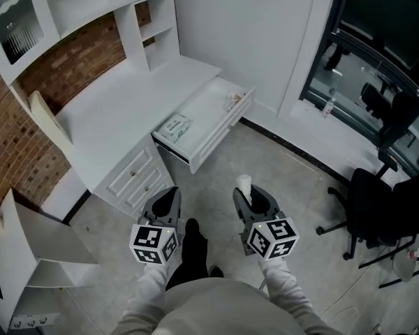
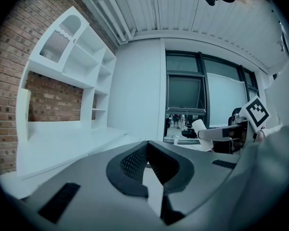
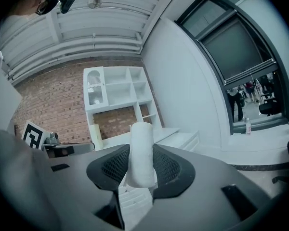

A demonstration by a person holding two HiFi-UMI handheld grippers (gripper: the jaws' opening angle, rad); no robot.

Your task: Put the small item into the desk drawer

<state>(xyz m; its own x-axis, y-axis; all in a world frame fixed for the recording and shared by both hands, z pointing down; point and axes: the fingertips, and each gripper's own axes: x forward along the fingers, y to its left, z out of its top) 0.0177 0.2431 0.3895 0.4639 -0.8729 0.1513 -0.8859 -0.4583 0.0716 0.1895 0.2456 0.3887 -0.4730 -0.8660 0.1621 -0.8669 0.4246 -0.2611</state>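
A small white roll (image 3: 141, 153) is clamped upright between the pads of the right gripper (image 1: 248, 195), with its upper end standing clear above the jaws. It is gripped low down, presumably so that it can be lowered end-first and released cleanly. The left gripper (image 2: 145, 152) is carried alongside with its jaws brought together at the tips and nothing between them, apparently kept free. The desk drawer (image 1: 211, 144) is seen already pulled out from the white desk (image 1: 119, 107) on the far side, well apart from both grippers, so no opening is judged necessary. A flat packet (image 1: 173, 127) lies at its left end and a small object (image 1: 232, 101) at its right, and bare bottom is left between them where the roll could be set
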